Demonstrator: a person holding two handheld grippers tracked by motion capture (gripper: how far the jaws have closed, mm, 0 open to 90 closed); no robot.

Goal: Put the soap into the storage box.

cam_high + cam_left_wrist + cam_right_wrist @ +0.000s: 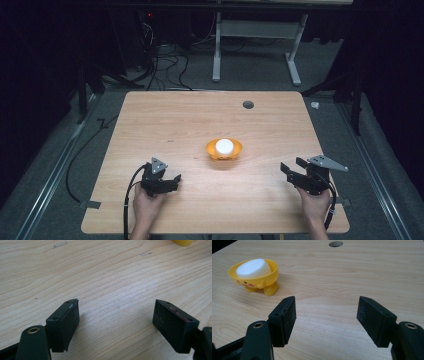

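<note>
At the left of the high view, the person's left hand (145, 202) comes in from the near edge and grips the left gripper (172, 181) low over the wooden table (165, 120), its jaws pointing right and slightly away, toward the table's middle. A black cable trails back from it along the forearm. In the left gripper view the jaws stand wide apart with only bare wood grain between them, holding nothing; a sliver of yellow shows at the top right edge.

Near the middle of the table stands a small yellow bowl (224, 149) on stubby feet (a cartoon face is printed on its side, seen in the right gripper view), with a white round block (224, 146) lying inside it. The bowl sits well apart from both grippers, roughly between them and a little farther from the person.

At the right, the right hand (314, 200) holds the right gripper (292, 167) near the table's right edge, its jaws aimed left and away. Its jaws are also spread wide and empty, with the bowl (254, 276) ahead to their left.

The table has a round cable hole (248, 104) toward its far side. Beyond it lie grey carpet, tangled black cables and the white legs of another desk, in a dark room.
</note>
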